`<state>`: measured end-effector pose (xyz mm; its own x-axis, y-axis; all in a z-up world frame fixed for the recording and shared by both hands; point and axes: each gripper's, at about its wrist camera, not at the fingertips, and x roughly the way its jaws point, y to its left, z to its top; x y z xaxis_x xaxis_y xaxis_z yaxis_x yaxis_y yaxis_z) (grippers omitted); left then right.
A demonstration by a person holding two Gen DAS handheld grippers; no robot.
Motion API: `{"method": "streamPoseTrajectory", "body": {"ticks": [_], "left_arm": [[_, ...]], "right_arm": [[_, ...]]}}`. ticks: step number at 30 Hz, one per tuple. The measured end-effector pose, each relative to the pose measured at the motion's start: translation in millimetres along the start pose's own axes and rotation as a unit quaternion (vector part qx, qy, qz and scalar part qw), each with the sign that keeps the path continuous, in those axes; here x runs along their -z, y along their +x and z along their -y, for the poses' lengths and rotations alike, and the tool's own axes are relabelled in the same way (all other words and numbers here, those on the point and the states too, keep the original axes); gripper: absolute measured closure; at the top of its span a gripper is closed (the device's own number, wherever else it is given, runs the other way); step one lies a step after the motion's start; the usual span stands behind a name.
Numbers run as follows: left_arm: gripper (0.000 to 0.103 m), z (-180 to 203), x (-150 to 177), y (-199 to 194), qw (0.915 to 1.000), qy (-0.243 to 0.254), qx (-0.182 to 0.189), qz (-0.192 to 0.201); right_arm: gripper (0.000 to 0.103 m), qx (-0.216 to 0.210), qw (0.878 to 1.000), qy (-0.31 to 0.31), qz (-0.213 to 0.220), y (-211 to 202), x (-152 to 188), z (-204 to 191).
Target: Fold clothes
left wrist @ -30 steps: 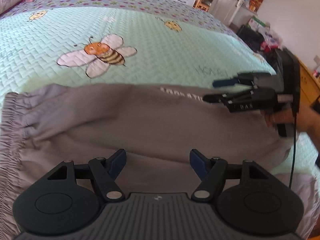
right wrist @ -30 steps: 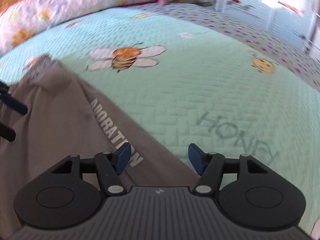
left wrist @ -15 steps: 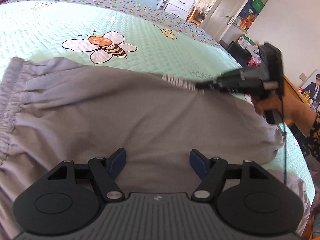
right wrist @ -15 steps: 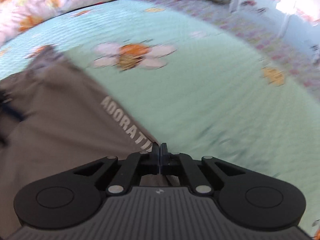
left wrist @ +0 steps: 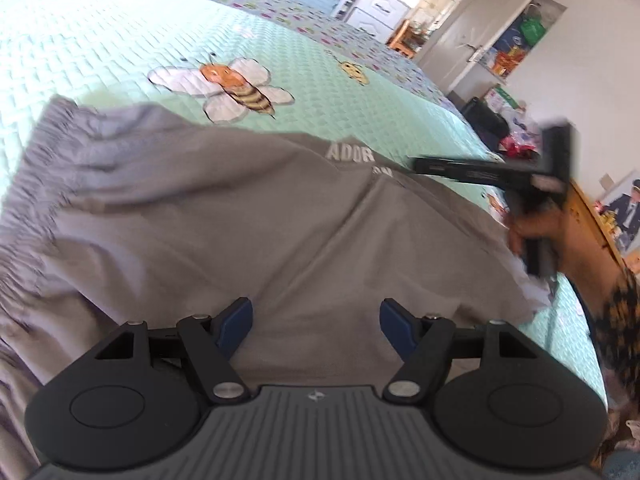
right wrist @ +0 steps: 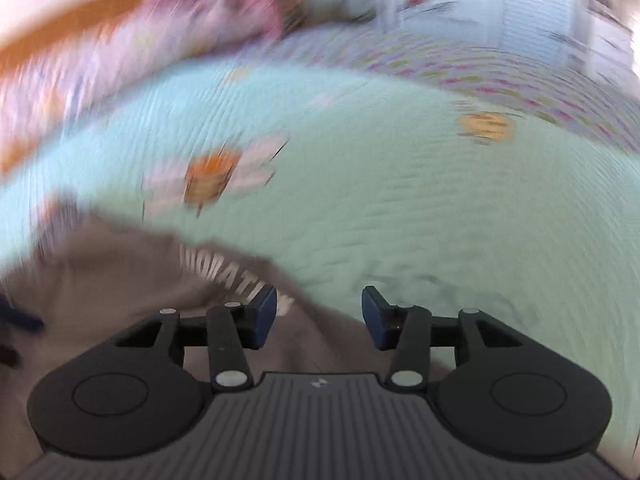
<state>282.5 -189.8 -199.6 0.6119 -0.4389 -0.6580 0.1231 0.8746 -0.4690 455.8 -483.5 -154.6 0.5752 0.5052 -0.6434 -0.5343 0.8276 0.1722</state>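
Grey trousers (left wrist: 248,216) lie flat on the bee-print bedspread (left wrist: 120,40), left gripper (left wrist: 316,322) wide and empty over them, right gripper (right wrist: 319,316) just reopened off the lettered edge, so that lifted edge may slump and crease.

The bed (left wrist: 100,40) wears a mint-green quilted cover printed with bees, edged by a dotted border at its far side. Grey trousers (left wrist: 248,220) lie flat on it, just below the large bee print (left wrist: 228,88), their gathered waistband left of that bee and white lettering to its right.
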Motion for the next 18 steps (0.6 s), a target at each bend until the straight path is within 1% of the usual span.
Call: {"method": "streamPoseTrajectory", "body": {"ticks": [1, 3, 5, 6, 8, 9, 10, 12, 14, 15, 17, 18], "left_arm": [[0.030, 1.0, -5.8, -3.4, 0.9999, 0.002, -0.008, 0.009], [0.029, 0.9, -16.3, -9.8, 0.9992, -0.003, -0.025, 0.030], [0.029, 0.3, -21.6, -11.0, 0.9986, -0.025, -0.032, 0.032], [0.029, 3.0, -20.4, -9.6, 0.9986, -0.030, -0.034, 0.027], [0.029, 11.4, -15.3, -6.0, 0.9988, -0.032, -0.035, 0.013], [0.029, 16.7, -10.7, -5.4, 0.9988, -0.033, -0.034, 0.009], [0.029, 22.6, -5.0, -5.4, 0.9989, -0.035, -0.031, 0.006], [0.029, 33.4, 7.5, -7.1, 0.9987, -0.046, -0.020, 0.002], [0.029, 42.7, 20.9, -7.4, 0.9980, -0.063, -0.009, -0.004], [0.029, 47.2, 26.2, -7.1, 0.9976, -0.069, -0.004, -0.008], [0.029, 56.6, 34.0, -5.6, 0.9971, -0.074, 0.002, -0.018], [0.029, 62.6, 35.4, -3.3, 0.9972, -0.071, 0.000, -0.023]], "right_arm": [[0.052, 0.007, 0.999, 0.044, 0.025, -18.7, 7.1, 12.9], [0.052, 0.031, 0.990, 0.115, 0.076, -60.9, 32.0, 41.8], [0.050, 0.090, 0.979, 0.148, 0.107, -103.6, 60.6, 66.1], [0.050, 0.131, 0.972, 0.155, 0.115, -122.7, 75.1, 77.8], [0.048, 0.192, 0.956, 0.176, 0.132, -161.0, 104.6, 103.1], [0.045, 0.217, 0.947, 0.194, 0.135, -176.7, 118.7, 118.9], [0.045, 0.246, 0.936, 0.213, 0.135, -189.9, 131.9, 135.3], [0.044, 0.284, 0.917, 0.245, 0.134, -212.6, 158.0, 164.6], [0.044, 0.300, 0.906, 0.268, 0.133, -225.1, 177.3, 189.7], [0.044, 0.298, 0.904, 0.278, 0.132, -227.7, 183.7, 200.2], [0.043, 0.266, 0.907, 0.297, 0.134, -223.6, 192.1, 213.6], [0.039, 0.252, 0.910, 0.302, 0.132, -218.5, 192.9, 218.1]]}}
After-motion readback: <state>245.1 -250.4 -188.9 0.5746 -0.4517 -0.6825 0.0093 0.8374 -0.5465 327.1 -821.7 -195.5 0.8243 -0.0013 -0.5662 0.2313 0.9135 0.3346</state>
